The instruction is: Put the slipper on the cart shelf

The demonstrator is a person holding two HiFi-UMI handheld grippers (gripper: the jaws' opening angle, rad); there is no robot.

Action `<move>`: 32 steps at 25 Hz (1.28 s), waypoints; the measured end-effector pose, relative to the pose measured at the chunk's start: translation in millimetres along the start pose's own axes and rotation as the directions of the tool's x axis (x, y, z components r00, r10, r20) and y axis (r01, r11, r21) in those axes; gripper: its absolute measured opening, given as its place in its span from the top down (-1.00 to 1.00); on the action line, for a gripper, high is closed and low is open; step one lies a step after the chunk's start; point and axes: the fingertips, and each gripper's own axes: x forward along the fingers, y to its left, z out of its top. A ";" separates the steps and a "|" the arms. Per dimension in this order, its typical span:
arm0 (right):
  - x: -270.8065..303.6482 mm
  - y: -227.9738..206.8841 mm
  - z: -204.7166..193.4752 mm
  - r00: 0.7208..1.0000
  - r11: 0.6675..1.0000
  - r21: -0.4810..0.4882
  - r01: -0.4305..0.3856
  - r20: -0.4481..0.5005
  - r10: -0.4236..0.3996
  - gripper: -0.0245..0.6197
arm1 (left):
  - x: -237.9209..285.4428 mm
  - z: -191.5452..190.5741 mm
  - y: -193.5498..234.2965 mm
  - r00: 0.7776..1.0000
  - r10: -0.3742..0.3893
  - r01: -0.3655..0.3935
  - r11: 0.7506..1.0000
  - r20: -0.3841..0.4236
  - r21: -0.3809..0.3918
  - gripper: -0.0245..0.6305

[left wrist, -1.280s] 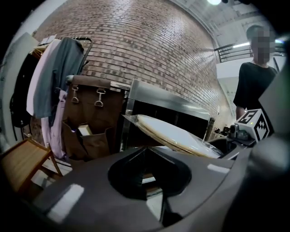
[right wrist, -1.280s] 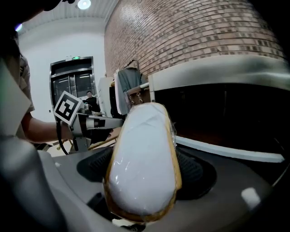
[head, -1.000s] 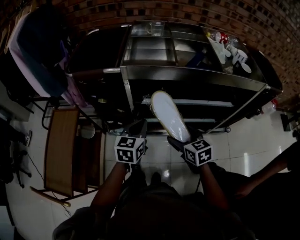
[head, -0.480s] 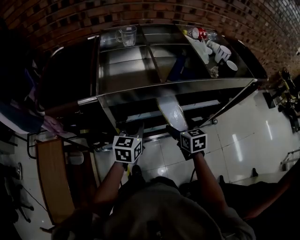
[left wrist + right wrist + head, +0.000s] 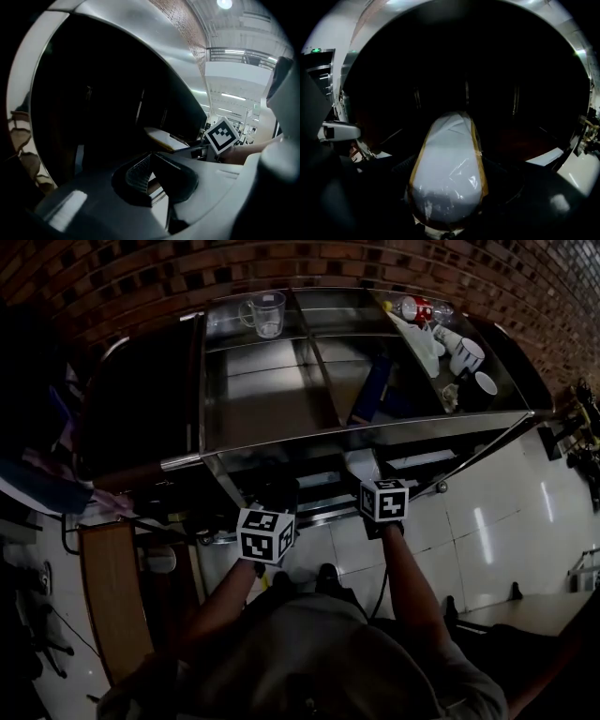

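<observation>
Brick wall (image 5: 141, 277) stood behind the steel cart (image 5: 281, 440); pale floor tiles (image 5: 487, 521) lay in front of it.

- Right gripper (image 5: 375, 486): at the cart's front edge, just below the top tray. Jaws stood wide, clamped one on each side of the slipper (image 5: 450, 173).
- Slipper relative to the gripper: its broad, rounded end sat between the jaws, nearest me, and the rest reached forward past the fingertips.
- Long axis: in line with the jaws, pointing away from me into the dark space under the cart's top. The far end looked narrower.
- Slipper surface: white face up, tan rim down both long sides, glossy clear film over it. No print on it that I could read.
- From the head view only a pale strip of it showed beneath the cart's top edge. I could not tell whether it touched the shelf.
- Left gripper (image 5: 150, 157): to the left of the right one, also at the cart's front. Jaw tips met, nothing between them.
- On the cart's top tray: a clear jug (image 5: 266, 313) at the back left, white mugs (image 5: 466, 354) and a red can (image 5: 418, 307) at the right. The can's print was too small to read.
</observation>
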 end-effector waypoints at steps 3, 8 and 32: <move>19.5 -13.0 2.1 0.999 0.999 -0.008 0.032 0.001 -0.032 -0.36 | 8.3 0.4 6.1 1.000 0.022 -0.022 1.000 -0.001 -0.003 0.90; 50.2 -26.5 -2.1 0.998 0.998 -0.014 0.064 -0.022 -0.065 -0.36 | 18.2 -6.8 9.9 0.998 0.049 -0.050 0.999 -0.025 -0.014 0.90; -33.7 -17.2 35.0 0.971 0.989 0.066 -0.129 0.210 0.113 0.20 | 26.9 -0.3 -12.1 0.999 0.013 -0.013 1.000 -0.030 -0.008 0.90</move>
